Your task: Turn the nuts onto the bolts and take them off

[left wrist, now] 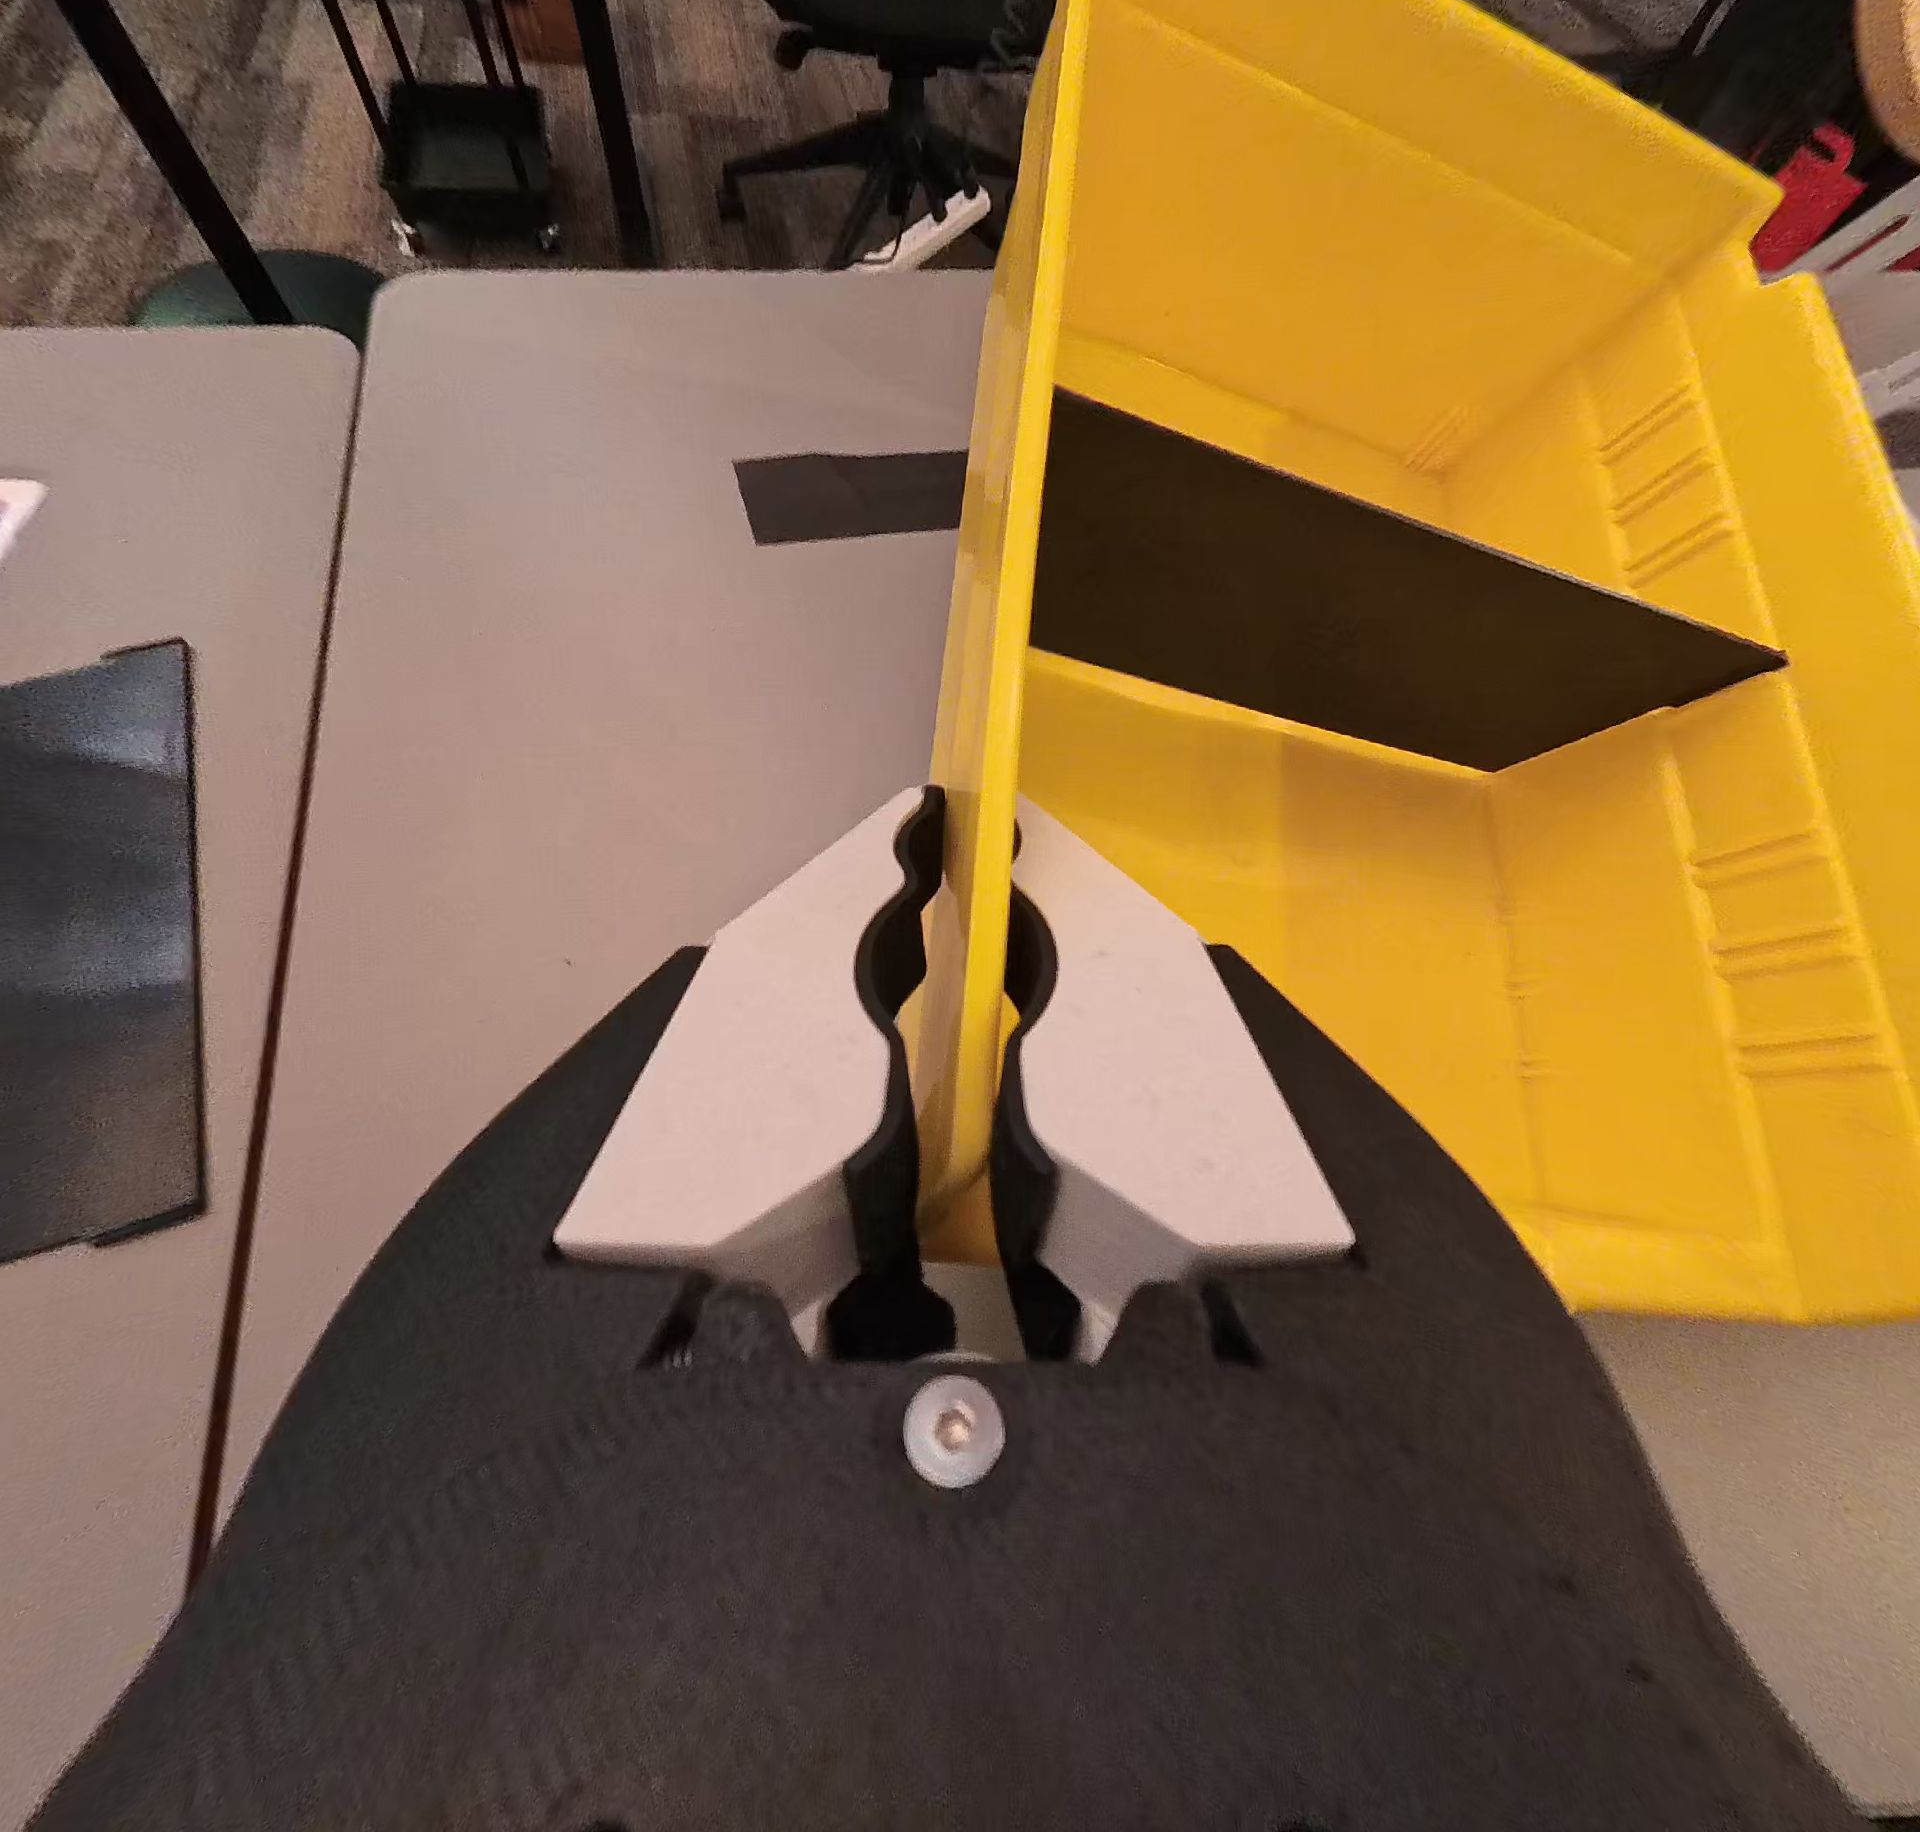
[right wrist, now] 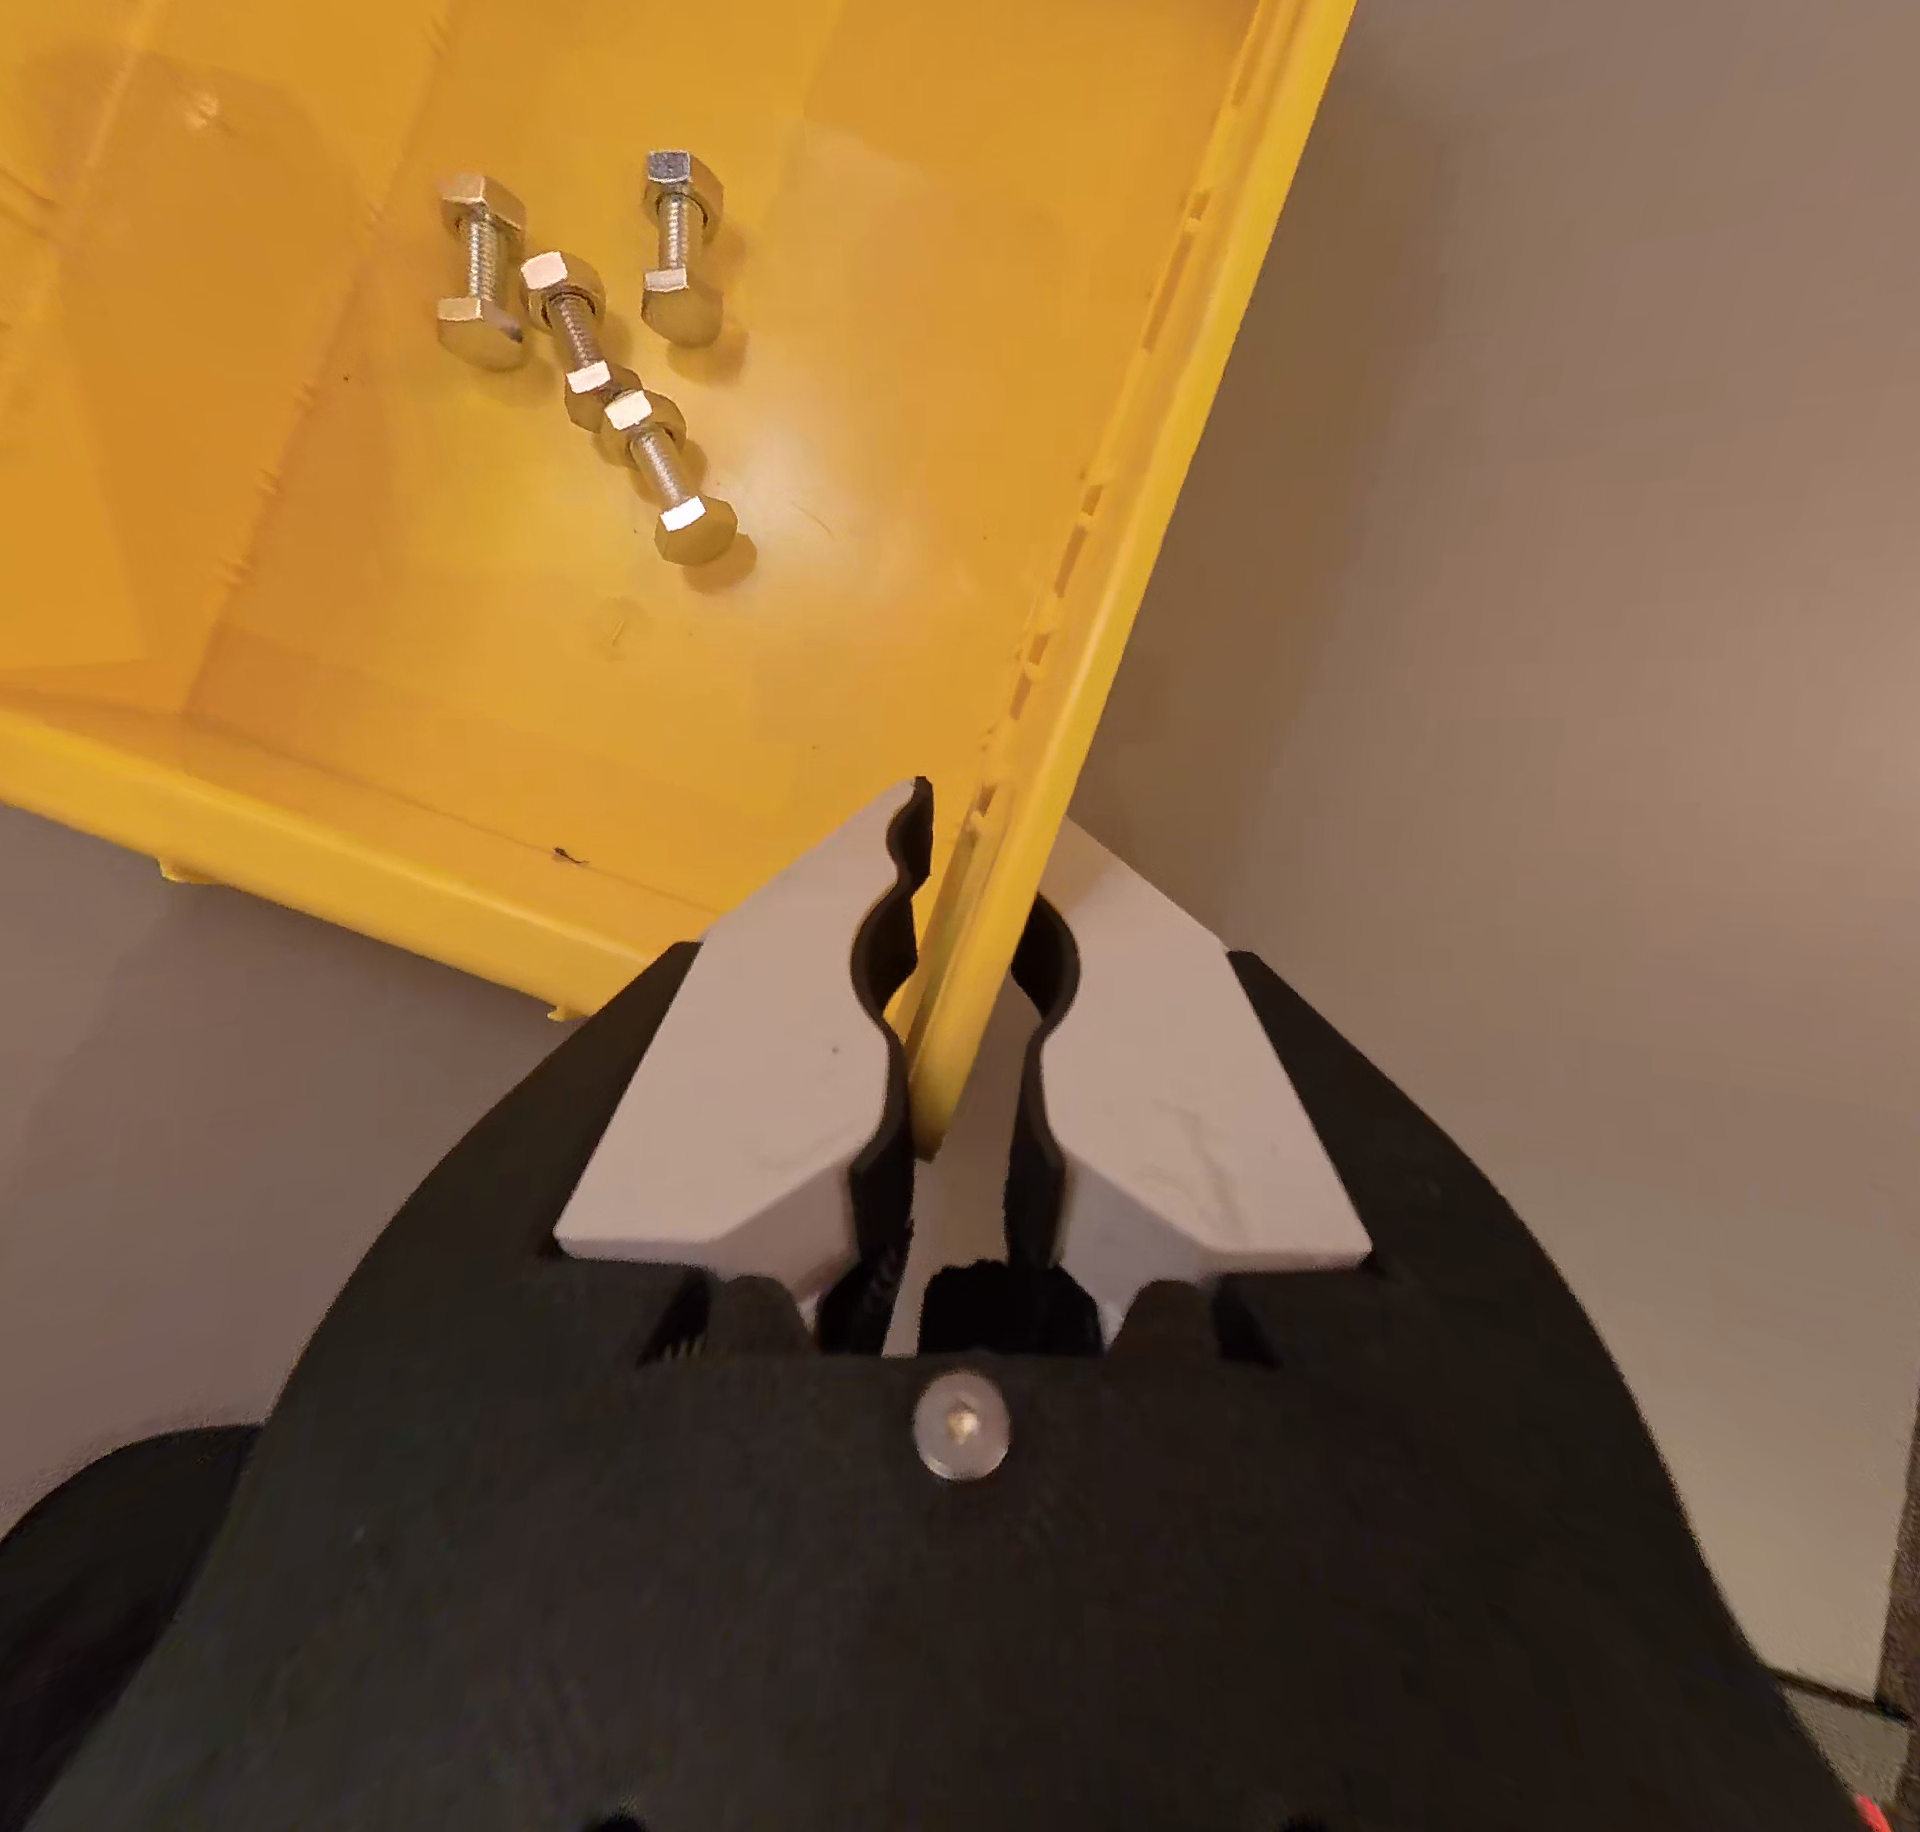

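Observation:
A yellow plastic bin point(left wrist: 1351, 224) stands on the grey table, with a black divider point(left wrist: 1351, 619) across its inside. My left gripper point(left wrist: 977, 816) is shut on the bin's left side wall, which runs up between the fingers. In the right wrist view, several silver bolts with nuts threaded on them point(right wrist: 582, 348) lie close together on the floor of the bin point(right wrist: 1195, 432). My right gripper point(right wrist: 997, 816) is closed around the near end of the bin's right side wall, at the corner. No bolt or nut is in either gripper.
The grey table point(left wrist: 623, 743) carries a strip of black tape point(left wrist: 852, 494) left of the bin. A second table to the left holds a dark sheet point(left wrist: 94, 951). A black office chair point(left wrist: 894, 68) and racks stand beyond the far edge. Bare table point(right wrist: 1558, 535) lies right of the bin.

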A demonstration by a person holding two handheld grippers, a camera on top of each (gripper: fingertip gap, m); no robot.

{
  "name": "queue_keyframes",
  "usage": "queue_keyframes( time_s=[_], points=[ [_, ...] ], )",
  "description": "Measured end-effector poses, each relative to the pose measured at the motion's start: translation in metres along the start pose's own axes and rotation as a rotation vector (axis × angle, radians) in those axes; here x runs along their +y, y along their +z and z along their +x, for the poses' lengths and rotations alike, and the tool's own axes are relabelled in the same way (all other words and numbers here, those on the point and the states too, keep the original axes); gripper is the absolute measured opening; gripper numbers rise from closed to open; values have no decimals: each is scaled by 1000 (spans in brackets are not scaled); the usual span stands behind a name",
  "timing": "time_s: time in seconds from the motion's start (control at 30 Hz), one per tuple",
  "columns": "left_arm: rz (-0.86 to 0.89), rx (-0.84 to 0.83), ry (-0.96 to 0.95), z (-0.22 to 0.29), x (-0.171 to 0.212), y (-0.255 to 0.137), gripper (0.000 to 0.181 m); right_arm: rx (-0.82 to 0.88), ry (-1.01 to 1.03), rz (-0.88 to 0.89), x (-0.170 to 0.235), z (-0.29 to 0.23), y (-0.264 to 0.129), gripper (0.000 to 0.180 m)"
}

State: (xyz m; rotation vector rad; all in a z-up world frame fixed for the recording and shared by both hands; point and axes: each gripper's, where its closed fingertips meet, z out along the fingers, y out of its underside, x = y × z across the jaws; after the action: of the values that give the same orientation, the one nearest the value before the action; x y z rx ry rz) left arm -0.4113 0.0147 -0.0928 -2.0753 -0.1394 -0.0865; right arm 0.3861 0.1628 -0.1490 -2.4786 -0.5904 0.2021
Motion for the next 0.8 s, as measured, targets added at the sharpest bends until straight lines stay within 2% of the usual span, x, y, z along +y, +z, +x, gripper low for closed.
queue_keyframes(
  time_s=[0.03, 0.3, 0.8],
  points=[
    [19, -3, 10, 0, -4, -3, 3, 0, -13, -4, 3, -7, -1, 9],
    [114, -17, 20, -5, -27, -29, 4, -71, -104, -15, 16, -80, -9, 6],
    [212, -9, -70, -23, -41, -53, 3, -89, -123, 32, 47, -164, -29, 26]
  ],
)
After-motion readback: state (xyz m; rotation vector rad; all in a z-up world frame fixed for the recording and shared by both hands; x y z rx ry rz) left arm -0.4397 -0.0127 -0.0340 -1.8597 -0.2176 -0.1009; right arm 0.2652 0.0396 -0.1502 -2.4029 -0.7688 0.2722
